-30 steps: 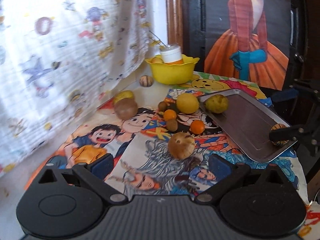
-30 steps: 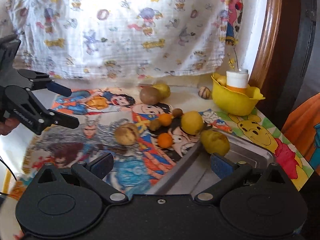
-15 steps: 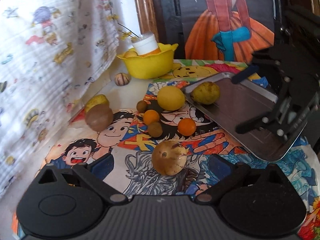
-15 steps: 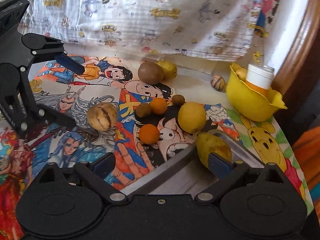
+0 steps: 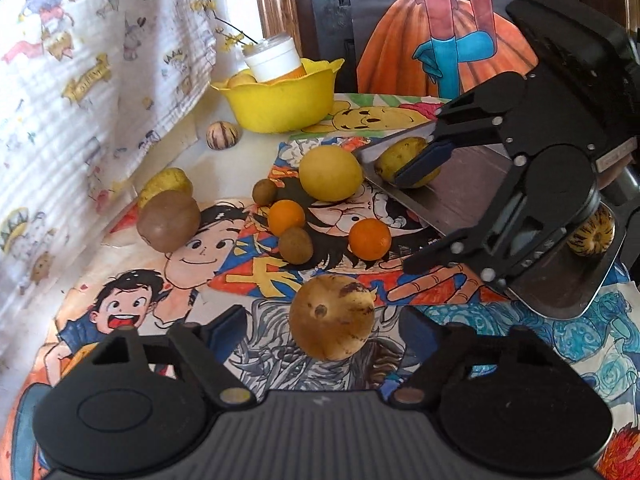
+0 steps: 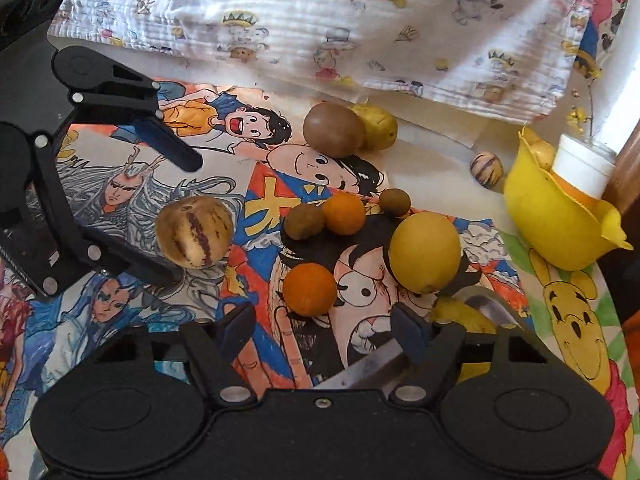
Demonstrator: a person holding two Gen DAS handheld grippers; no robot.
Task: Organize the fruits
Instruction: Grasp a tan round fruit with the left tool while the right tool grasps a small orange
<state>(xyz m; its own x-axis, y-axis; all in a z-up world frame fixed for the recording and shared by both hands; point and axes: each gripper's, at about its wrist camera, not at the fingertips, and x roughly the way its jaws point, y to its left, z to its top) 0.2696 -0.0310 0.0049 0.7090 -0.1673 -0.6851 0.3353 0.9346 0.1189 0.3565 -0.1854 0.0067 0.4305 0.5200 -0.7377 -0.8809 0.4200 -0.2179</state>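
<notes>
A tan striped fruit lies on the cartoon cloth between the fingers of my left gripper. Its jaws are closing, with a gap still showing on both sides of the fruit. My right gripper hangs low over the near corner of the metal tray. An orange sits just ahead of its closing jaws, and the pads do not touch it. A yellow-green fruit and a striped fruit lie on the tray.
On the cloth beyond are a large yellow fruit, a second orange, two small brown fruits and a big brown fruit. A yellow bowl holding a white-capped bottle stands at the back. A printed curtain hangs on the left.
Both grippers have dropped lower and moved in toward the fruit, and their jaws have narrowed. The tan fruit now lies between the left fingers, and the right gripper has swung toward the orange.
</notes>
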